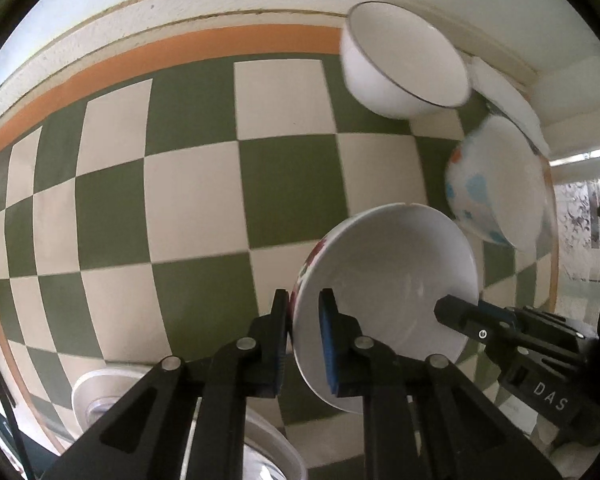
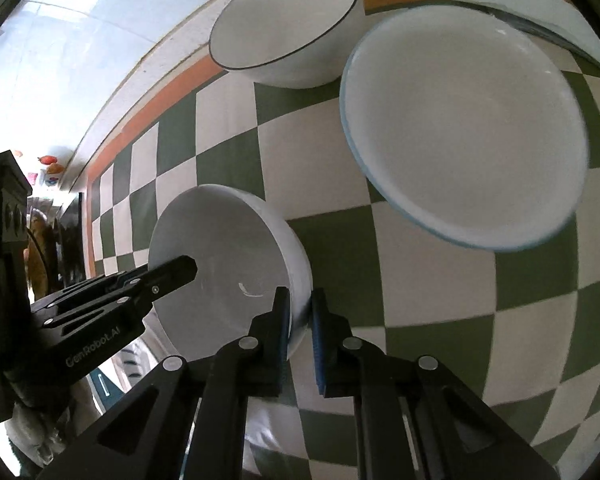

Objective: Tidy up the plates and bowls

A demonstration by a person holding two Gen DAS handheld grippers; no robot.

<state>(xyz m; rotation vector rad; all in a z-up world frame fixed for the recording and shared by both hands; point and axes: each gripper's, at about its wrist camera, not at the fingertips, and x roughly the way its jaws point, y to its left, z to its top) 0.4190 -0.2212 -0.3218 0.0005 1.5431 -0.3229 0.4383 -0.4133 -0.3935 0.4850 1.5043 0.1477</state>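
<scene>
A white bowl with a red flower pattern outside point(image 1: 384, 280) is held tilted above the green and cream checkered cloth point(image 1: 204, 184). My left gripper point(image 1: 304, 312) is shut on its left rim. My right gripper point(image 2: 300, 312) is shut on the opposite rim of the same bowl point(image 2: 220, 256); it shows in the left wrist view point(image 1: 460, 316) and the left gripper shows in the right wrist view point(image 2: 176, 270). A white bowl with a dark rim line point(image 1: 400, 60) point(image 2: 288, 24) stands at the far edge. A wide bowl with blue spots point(image 1: 500, 184) point(image 2: 468, 132) sits near it.
A clear plastic lidded container point(image 1: 112, 392) lies near my left gripper at the table's near edge. A white plate point(image 1: 508, 96) leans behind the spotted bowl. An orange border point(image 1: 180, 52) runs along the cloth's far edge by the wall.
</scene>
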